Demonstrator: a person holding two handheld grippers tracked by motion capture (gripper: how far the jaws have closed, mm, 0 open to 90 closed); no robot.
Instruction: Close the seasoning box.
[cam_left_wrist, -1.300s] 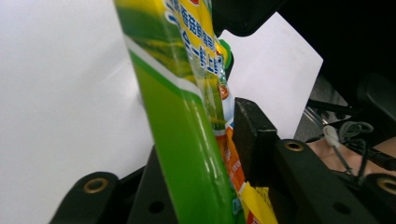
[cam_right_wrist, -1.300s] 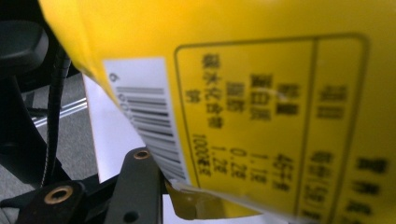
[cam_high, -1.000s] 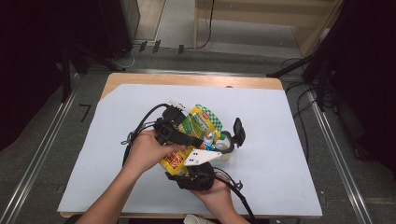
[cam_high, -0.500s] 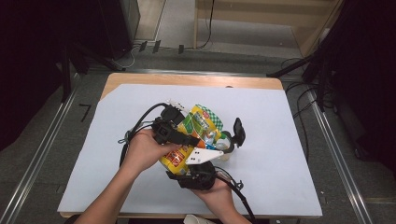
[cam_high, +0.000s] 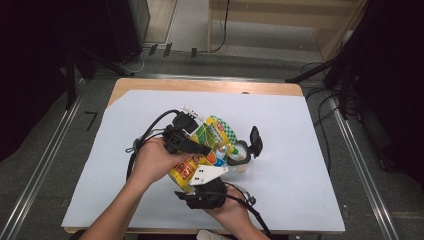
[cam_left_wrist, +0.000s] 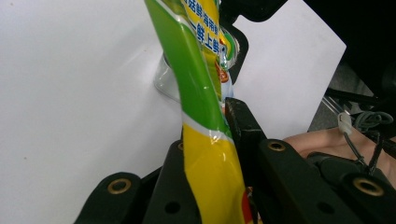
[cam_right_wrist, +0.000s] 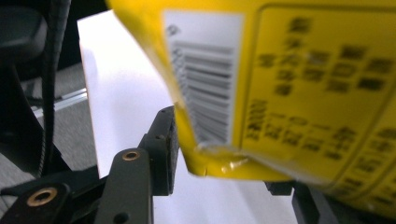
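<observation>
A yellow and green snack bag (cam_high: 215, 132) is held just above the white-covered table (cam_high: 300, 150), near its middle. My left gripper (cam_high: 206, 149) comes in from the left. Its jaws have just been closing and now pinch the bag's edge (cam_left_wrist: 196, 93), with one black fingertip (cam_left_wrist: 233, 107) pressed to the foil. My right gripper (cam_high: 197, 175) sits below the bag, pointing up at it. Its jaws have just been opening. The bag's barcode corner (cam_right_wrist: 303, 84) hangs between them, beside the left finger (cam_right_wrist: 163, 144), and hides the other one.
A clear container with a black ring and a raised black flap (cam_high: 242, 152) stands just right of the bag. The wooden table edge (cam_high: 200, 86) shows at the back. Metal rails (cam_high: 360, 165) and cables run along the floor on both sides.
Both hands and the bag stay in nearly the same spot in the high view. No clear movement shows there.
</observation>
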